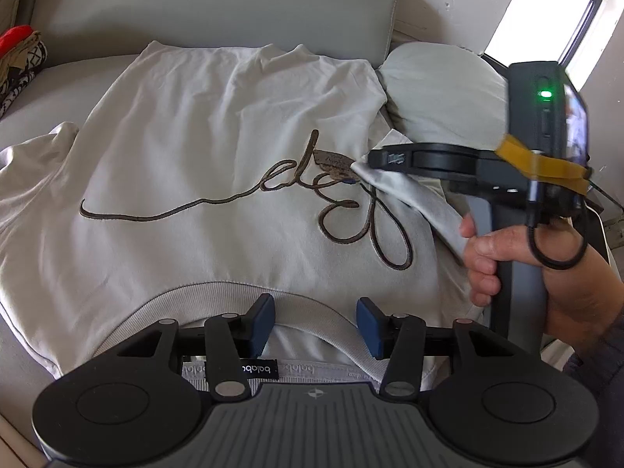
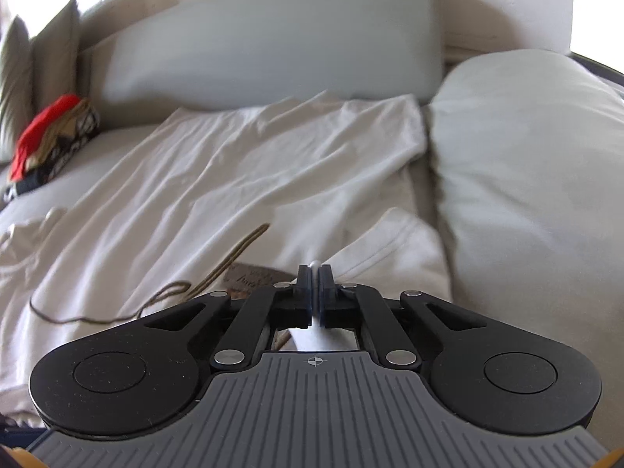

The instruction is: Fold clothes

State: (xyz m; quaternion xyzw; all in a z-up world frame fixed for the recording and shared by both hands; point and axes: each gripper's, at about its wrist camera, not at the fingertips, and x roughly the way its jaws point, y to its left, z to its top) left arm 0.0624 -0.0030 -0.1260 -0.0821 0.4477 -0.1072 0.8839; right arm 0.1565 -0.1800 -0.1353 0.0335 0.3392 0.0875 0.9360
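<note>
Cream sweatshirt [image 1: 218, 148] lies spread front-up on the grey sofa [image 1: 218, 11], embroidered script [image 1: 241, 202] showing, ribbed collar [image 1: 234, 300] nearest the left wrist camera. Left gripper [image 1: 315, 325] hovers just over the collar, jaws wide, holding nothing. Right gripper [image 2: 314, 284] has its jaws closed on a pinch of the sweatshirt's sleeve [image 1: 413, 195] on the right side, fabric lifted off the sofa and carried in over the chest, near the paper tag [image 1: 331, 162]. Hand [image 1: 503, 265] grips the right handle.

Step in hand, as I judge: folding the right sleeve inward across the body. Next move calls for laying the sleeve flat over the front, then loosening the jaws without dragging it back. Left sleeve [image 1: 35, 156] lies bunched out at the side. Pillow [image 2: 538, 179] crowds the right edge. Pile of other clothes [image 2: 50, 140] sits well apart at the sofa's far left.
</note>
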